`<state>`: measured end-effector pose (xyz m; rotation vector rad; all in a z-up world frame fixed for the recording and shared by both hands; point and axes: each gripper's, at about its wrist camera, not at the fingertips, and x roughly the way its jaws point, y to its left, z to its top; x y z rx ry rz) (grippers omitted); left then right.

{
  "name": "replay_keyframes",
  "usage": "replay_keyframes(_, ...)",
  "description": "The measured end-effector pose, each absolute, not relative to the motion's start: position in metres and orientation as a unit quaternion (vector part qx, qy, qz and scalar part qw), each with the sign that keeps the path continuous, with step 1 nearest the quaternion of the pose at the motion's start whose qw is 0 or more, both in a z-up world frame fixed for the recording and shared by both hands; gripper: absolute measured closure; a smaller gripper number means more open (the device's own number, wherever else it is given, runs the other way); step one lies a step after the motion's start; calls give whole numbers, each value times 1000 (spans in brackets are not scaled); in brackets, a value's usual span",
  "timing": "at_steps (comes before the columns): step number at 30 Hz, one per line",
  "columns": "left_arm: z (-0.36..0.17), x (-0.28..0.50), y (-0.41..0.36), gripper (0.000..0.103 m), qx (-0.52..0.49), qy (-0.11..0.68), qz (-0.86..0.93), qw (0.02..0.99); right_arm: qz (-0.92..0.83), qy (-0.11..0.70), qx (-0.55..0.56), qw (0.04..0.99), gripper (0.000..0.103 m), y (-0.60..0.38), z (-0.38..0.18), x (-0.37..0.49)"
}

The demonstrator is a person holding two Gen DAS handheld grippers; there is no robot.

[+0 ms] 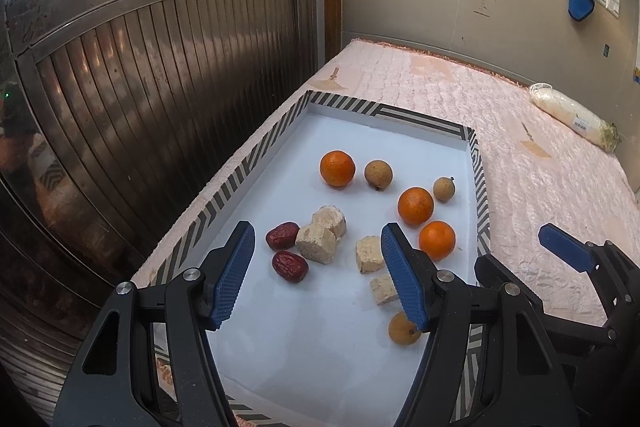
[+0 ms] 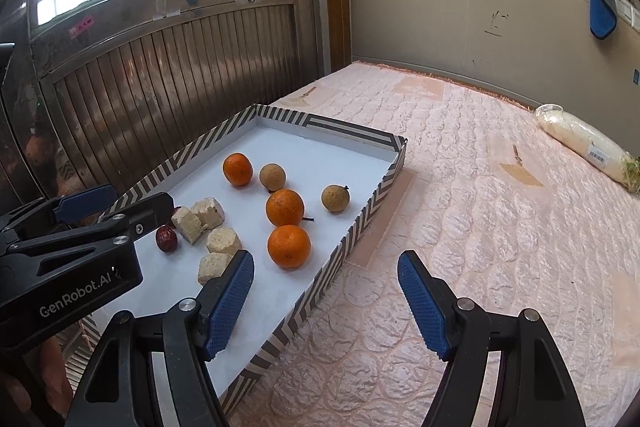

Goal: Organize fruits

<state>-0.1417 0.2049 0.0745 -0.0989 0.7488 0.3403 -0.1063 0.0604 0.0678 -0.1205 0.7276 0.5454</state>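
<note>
My left gripper [image 1: 318, 277] hangs over the near end of the striped-rim tray [image 1: 256, 163], fingers parted about halfway, nothing between the pads. My right gripper [image 2: 326, 301] stands beside it, jaws equally parted and empty, one finger over the tray's right wall, the other over the pink quilted cover [image 2: 500, 227]. On the tray's white floor: three oranges [image 1: 337, 168], well spread; three round brown longans [image 1: 378, 174], one near my left gripper's right finger; two red dates [image 1: 282, 235] just beside four pale cut chunks [image 1: 316, 243], kind not determinable. A bagged white bundle [image 1: 572, 115] lies on the cover, well apart from the tray
</note>
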Motion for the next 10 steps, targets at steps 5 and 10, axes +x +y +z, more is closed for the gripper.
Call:
replay_keyframes(5,77,-139,194,37,-28,355,165,920,257,354,-52,898,30,53,67,-104)
replay_keyframes(10,87,-132,172,37,-23,352,139,925,239,355,-46,903,30,32,70,-102)
